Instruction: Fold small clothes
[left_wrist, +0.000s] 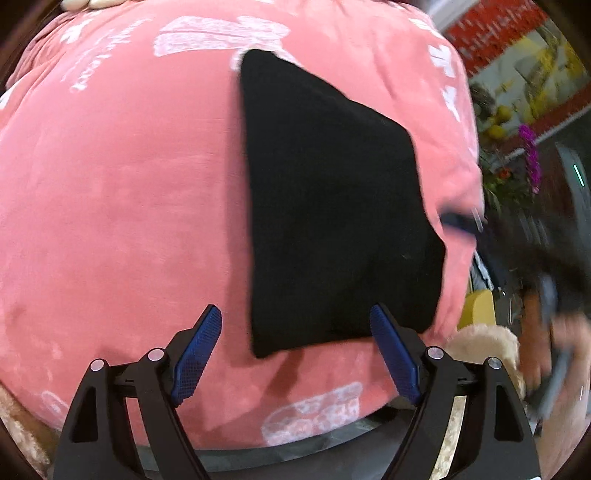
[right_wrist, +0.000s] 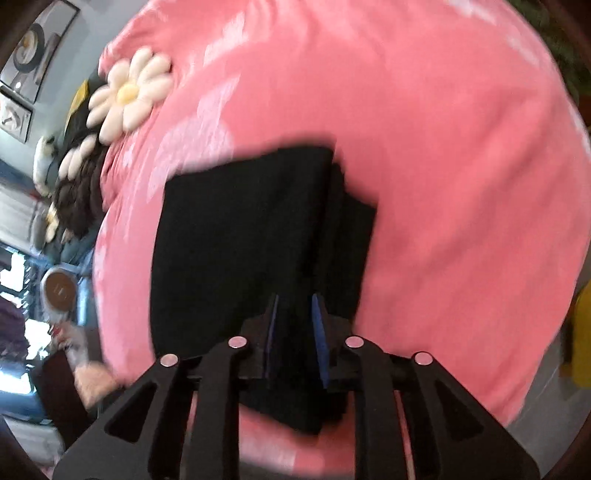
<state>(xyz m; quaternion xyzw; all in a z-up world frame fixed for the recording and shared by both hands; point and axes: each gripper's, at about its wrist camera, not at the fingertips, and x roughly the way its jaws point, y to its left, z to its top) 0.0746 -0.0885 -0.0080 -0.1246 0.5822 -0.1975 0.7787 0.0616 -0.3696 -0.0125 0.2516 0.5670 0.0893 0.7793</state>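
Note:
A black garment (left_wrist: 332, 206) lies folded on a pink blanket (left_wrist: 122, 206). My left gripper (left_wrist: 295, 332) is open, its blue-padded fingers (left_wrist: 197, 354) straddling the garment's near edge, just above it and holding nothing. In the right wrist view the same black garment (right_wrist: 240, 236) is under my right gripper (right_wrist: 295, 314), whose jaws stand close together and pinch the garment's near edge. The right gripper also shows, blurred, at the garment's right edge in the left wrist view (left_wrist: 461, 221).
The pink blanket (right_wrist: 443, 184) covers the soft surface. A white daisy-shaped cushion (right_wrist: 127, 94) and a dark fuzzy item (right_wrist: 79, 192) lie at its far left. A beige plush thing (left_wrist: 484, 347) and flowers (left_wrist: 528, 155) sit beyond the blanket's right edge.

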